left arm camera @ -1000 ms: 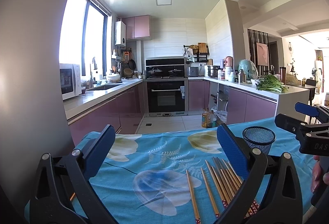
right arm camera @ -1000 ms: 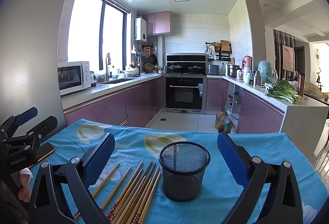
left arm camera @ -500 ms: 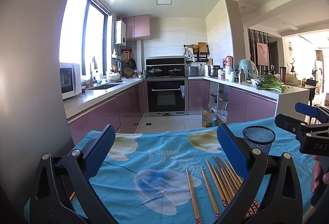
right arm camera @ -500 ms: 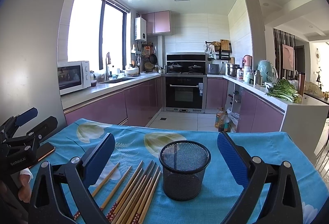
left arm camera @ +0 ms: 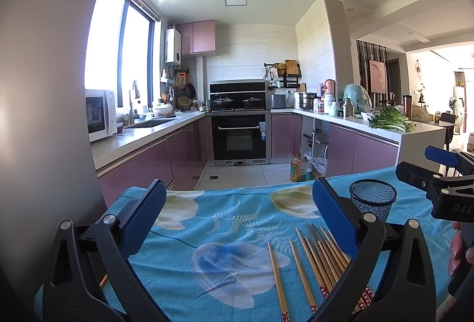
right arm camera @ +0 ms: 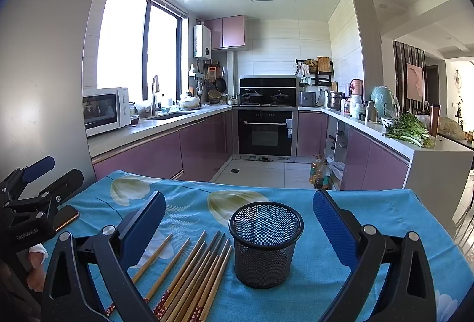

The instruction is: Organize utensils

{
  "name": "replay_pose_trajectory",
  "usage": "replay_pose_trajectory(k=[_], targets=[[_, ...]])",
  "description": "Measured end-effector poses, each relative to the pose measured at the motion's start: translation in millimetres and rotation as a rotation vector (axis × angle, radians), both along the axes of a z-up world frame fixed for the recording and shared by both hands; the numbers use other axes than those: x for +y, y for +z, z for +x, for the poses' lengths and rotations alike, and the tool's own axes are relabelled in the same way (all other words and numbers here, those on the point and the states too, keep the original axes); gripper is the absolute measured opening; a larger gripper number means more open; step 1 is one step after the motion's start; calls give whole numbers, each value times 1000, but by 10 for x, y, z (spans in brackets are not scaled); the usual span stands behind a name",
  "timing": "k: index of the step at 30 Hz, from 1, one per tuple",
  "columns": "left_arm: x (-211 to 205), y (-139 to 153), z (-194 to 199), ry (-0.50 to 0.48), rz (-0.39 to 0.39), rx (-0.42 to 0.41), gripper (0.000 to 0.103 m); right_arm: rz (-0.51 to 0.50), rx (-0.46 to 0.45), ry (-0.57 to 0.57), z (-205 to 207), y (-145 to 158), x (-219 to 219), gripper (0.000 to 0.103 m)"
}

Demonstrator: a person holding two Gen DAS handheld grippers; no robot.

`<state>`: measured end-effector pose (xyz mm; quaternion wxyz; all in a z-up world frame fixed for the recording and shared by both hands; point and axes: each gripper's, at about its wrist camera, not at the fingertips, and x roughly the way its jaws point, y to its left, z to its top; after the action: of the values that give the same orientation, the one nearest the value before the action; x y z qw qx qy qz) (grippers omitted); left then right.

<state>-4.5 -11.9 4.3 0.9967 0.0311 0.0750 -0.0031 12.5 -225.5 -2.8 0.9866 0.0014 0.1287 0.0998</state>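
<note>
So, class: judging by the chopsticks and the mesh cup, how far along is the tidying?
Done: nothing; the mesh cup looks empty. In hand: nothing; the left gripper and right gripper hover open. Left: all the chopsticks lie on the tablecloth beside the cup.

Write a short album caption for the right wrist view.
Open tongs hover over an empty mesh cup beside loose chopsticks on a blue tablecloth.
</note>
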Motion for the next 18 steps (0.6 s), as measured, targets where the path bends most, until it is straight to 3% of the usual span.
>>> replay_pose_trajectory(k=[18], targets=[[-7,-31,7,-3,-1,3,97,4,2,-4,6,-6,10,96]])
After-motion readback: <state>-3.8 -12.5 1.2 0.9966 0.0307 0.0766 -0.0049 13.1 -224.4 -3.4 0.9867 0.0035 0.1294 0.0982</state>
